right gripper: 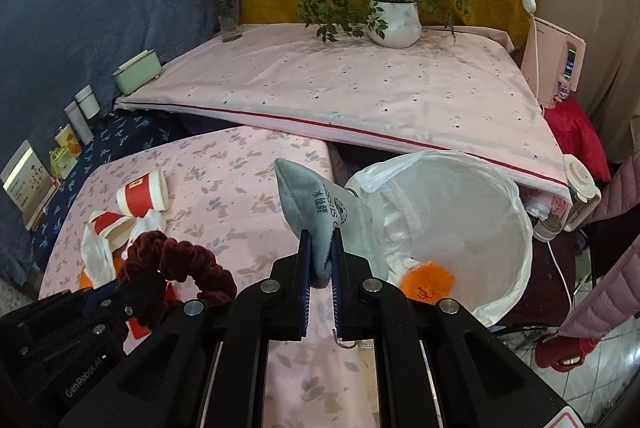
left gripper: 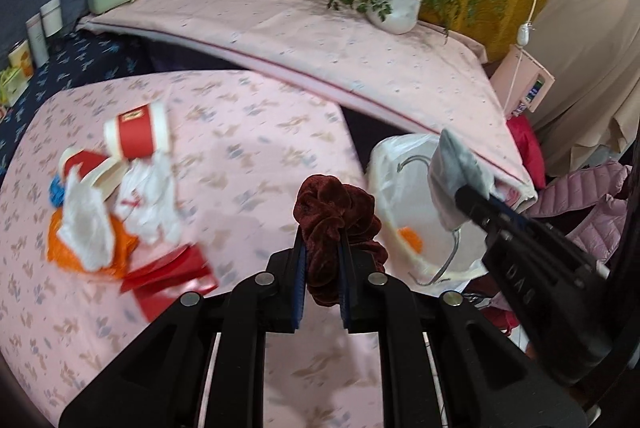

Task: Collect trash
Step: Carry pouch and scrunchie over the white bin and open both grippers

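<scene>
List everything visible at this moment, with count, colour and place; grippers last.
scrunchie: 1, dark red, in left gripper
sock: 1, grey, in right gripper
bin: 1, white liner, beside table, orange scrap inside
paper cups: 2, red and white, on their sides on table
tissues: several, white, crumpled by cups
orange wrapper: 1, under tissues
red packet: 1, table front
potted plant: 1, white pot, on bed
vase: 1, clear, bed corner
green box: 1, bed edge
left gripper: shut on scrunchie
right gripper: shut on sock
</scene>
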`<action>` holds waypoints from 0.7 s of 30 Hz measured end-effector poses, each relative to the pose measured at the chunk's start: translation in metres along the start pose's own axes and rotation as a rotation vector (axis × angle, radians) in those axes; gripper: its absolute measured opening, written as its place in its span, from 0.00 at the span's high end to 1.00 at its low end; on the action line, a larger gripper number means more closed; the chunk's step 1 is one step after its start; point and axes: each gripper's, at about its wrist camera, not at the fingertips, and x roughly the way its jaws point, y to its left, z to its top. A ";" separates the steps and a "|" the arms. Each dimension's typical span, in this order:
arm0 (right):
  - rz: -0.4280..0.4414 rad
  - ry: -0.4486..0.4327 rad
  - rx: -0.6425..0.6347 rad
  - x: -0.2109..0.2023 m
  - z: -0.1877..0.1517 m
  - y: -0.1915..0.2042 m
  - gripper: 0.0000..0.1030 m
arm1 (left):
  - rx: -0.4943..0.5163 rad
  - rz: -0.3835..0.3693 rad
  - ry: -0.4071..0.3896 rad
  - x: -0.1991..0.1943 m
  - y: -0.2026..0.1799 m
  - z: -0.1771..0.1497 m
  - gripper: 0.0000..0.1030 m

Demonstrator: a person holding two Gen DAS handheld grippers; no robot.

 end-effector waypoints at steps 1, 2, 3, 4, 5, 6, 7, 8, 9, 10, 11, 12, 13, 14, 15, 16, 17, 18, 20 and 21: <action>-0.011 0.000 0.005 0.002 0.002 -0.007 0.92 | 0.002 -0.015 -0.001 0.004 -0.007 0.005 0.88; -0.021 0.001 0.011 0.005 0.004 -0.014 0.92 | 0.003 -0.029 -0.002 0.008 -0.013 0.010 0.88; -0.030 0.003 0.019 0.008 0.006 -0.021 0.92 | 0.006 -0.043 -0.002 0.012 -0.017 0.014 0.88; -0.039 0.006 0.028 0.011 0.008 -0.029 0.92 | 0.012 -0.057 -0.001 0.018 -0.025 0.019 0.88; -0.047 0.008 0.037 0.014 0.009 -0.036 0.92 | 0.018 -0.070 0.002 0.022 -0.030 0.022 0.88; -0.057 0.011 0.047 0.016 0.010 -0.044 0.92 | 0.027 -0.085 0.006 0.028 -0.038 0.025 0.88; -0.064 0.014 0.057 0.019 0.011 -0.051 0.92 | 0.033 -0.091 0.010 0.033 -0.044 0.027 0.88; -0.070 0.017 0.068 0.021 0.012 -0.059 0.92 | 0.044 -0.104 0.015 0.039 -0.050 0.030 0.88; -0.075 0.021 0.078 0.023 0.012 -0.065 0.92 | 0.051 -0.109 0.020 0.044 -0.056 0.031 0.88; -0.081 0.024 0.086 0.026 0.013 -0.071 0.92 | 0.058 -0.107 0.027 0.050 -0.062 0.033 0.88; -0.088 0.026 0.093 0.028 0.014 -0.077 0.92 | 0.064 -0.111 0.034 0.056 -0.066 0.034 0.88; -0.094 0.029 0.097 0.031 0.014 -0.081 0.92 | 0.068 -0.114 0.041 0.061 -0.071 0.035 0.88; -0.100 0.031 0.101 0.032 0.015 -0.084 0.92 | 0.067 -0.115 0.051 0.068 -0.075 0.036 0.87; -0.104 0.033 0.103 0.034 0.015 -0.087 0.92 | 0.066 -0.125 0.059 0.074 -0.079 0.037 0.87; -0.108 0.035 0.103 0.036 0.016 -0.089 0.92 | 0.068 -0.129 0.065 0.077 -0.082 0.038 0.87; -0.109 0.036 0.105 0.038 0.017 -0.091 0.92 | 0.069 -0.133 0.070 0.082 -0.085 0.039 0.87; -0.111 0.035 0.107 0.038 0.017 -0.093 0.92 | 0.067 -0.138 0.073 0.085 -0.087 0.040 0.87; -0.122 0.034 0.105 0.039 0.018 -0.095 0.92 | 0.064 -0.143 0.078 0.088 -0.088 0.041 0.85; -0.134 0.031 0.110 0.040 0.019 -0.100 0.92 | 0.056 -0.157 0.089 0.094 -0.089 0.043 0.84; -0.140 0.028 0.114 0.041 0.020 -0.102 0.91 | 0.050 -0.155 0.090 0.095 -0.088 0.043 0.81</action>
